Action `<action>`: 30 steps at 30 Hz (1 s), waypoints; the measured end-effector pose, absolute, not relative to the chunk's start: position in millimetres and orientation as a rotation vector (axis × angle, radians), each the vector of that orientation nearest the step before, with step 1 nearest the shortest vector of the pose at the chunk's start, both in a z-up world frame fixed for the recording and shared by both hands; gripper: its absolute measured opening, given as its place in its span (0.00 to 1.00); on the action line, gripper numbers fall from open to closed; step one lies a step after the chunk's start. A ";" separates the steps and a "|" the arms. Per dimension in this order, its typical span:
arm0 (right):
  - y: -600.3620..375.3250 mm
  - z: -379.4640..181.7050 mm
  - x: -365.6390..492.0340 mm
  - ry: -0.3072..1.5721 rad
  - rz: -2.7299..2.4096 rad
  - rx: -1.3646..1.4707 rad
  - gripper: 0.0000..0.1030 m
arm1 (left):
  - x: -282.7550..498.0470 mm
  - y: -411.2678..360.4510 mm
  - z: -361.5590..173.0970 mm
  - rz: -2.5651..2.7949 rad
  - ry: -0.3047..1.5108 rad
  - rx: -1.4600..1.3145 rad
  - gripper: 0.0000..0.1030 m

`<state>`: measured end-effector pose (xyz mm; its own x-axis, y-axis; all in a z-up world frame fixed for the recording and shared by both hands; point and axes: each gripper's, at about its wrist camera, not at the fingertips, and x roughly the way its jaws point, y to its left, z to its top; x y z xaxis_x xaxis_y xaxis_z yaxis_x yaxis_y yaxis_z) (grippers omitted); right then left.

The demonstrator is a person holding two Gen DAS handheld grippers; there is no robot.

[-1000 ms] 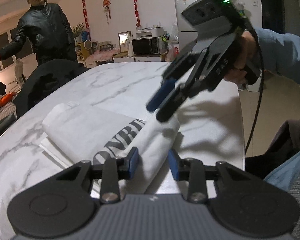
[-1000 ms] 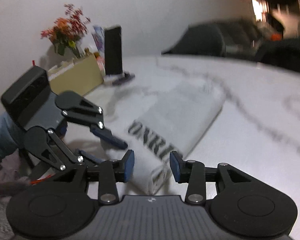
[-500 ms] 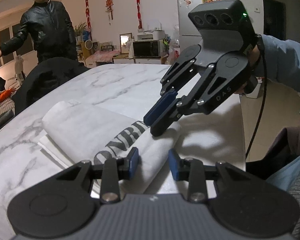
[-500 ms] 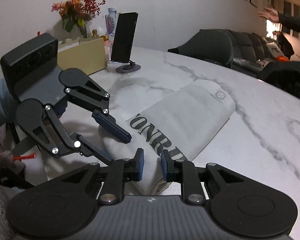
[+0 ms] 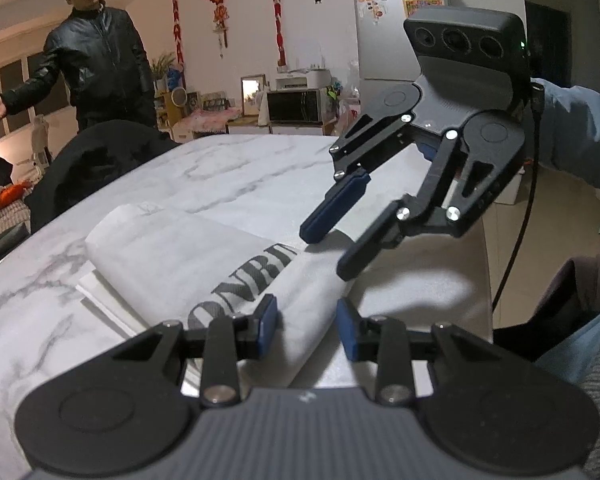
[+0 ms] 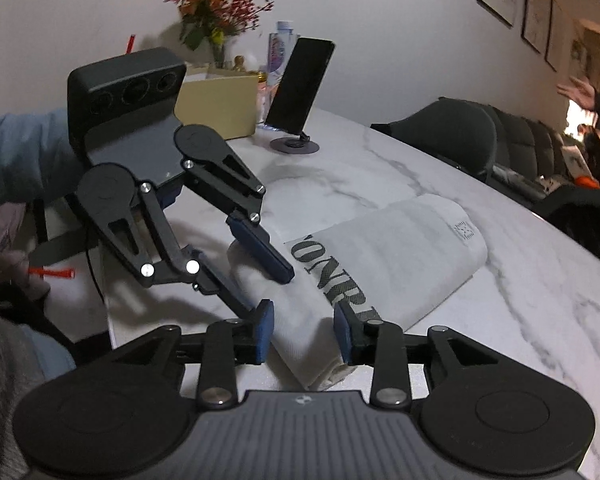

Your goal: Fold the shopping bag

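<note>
Meanwhile, beside the folded white fabric shopping bag (image 6: 384, 268), the right tool (image 6: 303, 334) had reopened from its near-closed pinch while the left tool (image 5: 307, 328) stayed apart, suggesting the fold was released.

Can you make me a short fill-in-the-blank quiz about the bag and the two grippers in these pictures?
1. The white bag lies on a ____ table.
2. The left gripper is ____, holding nothing.
3. The right gripper is ____, its fingers astride the bag's near end.
4. The phone is propped on a ____.

Missing words: marble; open; open; stand
</note>
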<state>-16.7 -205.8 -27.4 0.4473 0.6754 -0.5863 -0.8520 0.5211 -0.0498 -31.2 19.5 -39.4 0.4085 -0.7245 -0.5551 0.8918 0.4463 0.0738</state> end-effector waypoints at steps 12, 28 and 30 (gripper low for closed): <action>-190.6 -35.2 -20.5 0.551 0.959 -0.494 0.40 | -44.4 9.5 -40.7 -1.013 0.398 0.508 0.34; -185.4 -38.5 -13.6 0.569 0.945 -0.564 0.41 | -58.7 3.2 -39.0 -0.890 0.317 0.673 0.52; -181.9 -38.2 -14.4 0.569 0.946 -0.600 0.41 | -57.4 0.5 -36.4 -0.901 0.318 0.706 0.47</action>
